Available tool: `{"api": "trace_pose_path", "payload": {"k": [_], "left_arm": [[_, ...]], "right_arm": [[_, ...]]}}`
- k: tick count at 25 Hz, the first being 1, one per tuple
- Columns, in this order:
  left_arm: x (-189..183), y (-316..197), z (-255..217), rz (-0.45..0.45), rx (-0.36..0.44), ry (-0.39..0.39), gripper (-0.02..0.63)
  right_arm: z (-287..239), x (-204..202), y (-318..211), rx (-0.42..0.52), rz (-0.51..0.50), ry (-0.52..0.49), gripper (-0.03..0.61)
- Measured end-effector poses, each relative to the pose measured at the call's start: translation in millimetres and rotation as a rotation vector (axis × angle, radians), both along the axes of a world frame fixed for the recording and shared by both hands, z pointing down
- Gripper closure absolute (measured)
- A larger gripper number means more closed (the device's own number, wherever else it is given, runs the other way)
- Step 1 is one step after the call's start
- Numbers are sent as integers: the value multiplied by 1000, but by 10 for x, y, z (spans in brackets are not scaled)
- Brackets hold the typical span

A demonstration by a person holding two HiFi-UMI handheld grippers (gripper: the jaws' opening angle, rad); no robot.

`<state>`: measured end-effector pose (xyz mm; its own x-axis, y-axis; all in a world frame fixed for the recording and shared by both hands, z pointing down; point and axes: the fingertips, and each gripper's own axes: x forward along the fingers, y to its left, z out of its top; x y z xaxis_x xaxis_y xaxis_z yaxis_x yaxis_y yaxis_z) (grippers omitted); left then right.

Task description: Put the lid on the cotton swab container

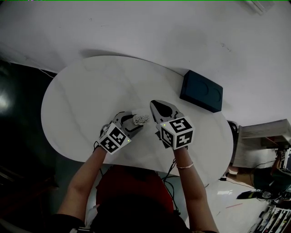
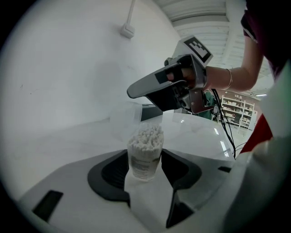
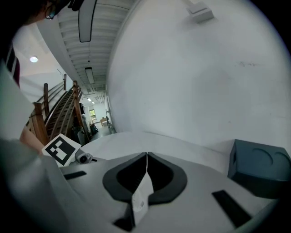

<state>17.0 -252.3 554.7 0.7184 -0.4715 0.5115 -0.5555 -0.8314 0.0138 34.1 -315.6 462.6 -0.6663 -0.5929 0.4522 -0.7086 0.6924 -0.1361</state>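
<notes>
Our left gripper [image 2: 145,160] clamps the open cotton swab container [image 2: 145,144] upright. Our right gripper [image 3: 147,155], jaws together and apparently pinching the clear lid [image 2: 126,120] just behind it, should level the lid, centre it over the swabs, then press down gently.

A white oval worktop [image 1: 77,104] stands close to a plain white wall [image 1: 136,27]. A dark blue box [image 1: 202,91] with two round hollows in its top lies at the worktop's far right edge, just beside the wall. To the left the floor [image 1: 18,136] is dark and glossy; to the right it is pale, with cables [image 1: 245,182] trailing over it near storage shelves [image 2: 238,109]. A small white fitting [image 3: 200,12] is fixed high on the wall. A staircase with wooden rails [image 3: 54,113] rises in the background under long ceiling lights [image 3: 86,13].
</notes>
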Motion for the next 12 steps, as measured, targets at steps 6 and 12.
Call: {"api": "trace_pose_path", "payload": {"k": [6,12], "left_arm": [[-5,0,-7,8,-2,-3,370],[-10,-16,-9,10,-6,-1,370]], "right_arm": [[68,-228,-75,-54,-100,4,563],[147,-269,150,-83,-166,11,563]]}}
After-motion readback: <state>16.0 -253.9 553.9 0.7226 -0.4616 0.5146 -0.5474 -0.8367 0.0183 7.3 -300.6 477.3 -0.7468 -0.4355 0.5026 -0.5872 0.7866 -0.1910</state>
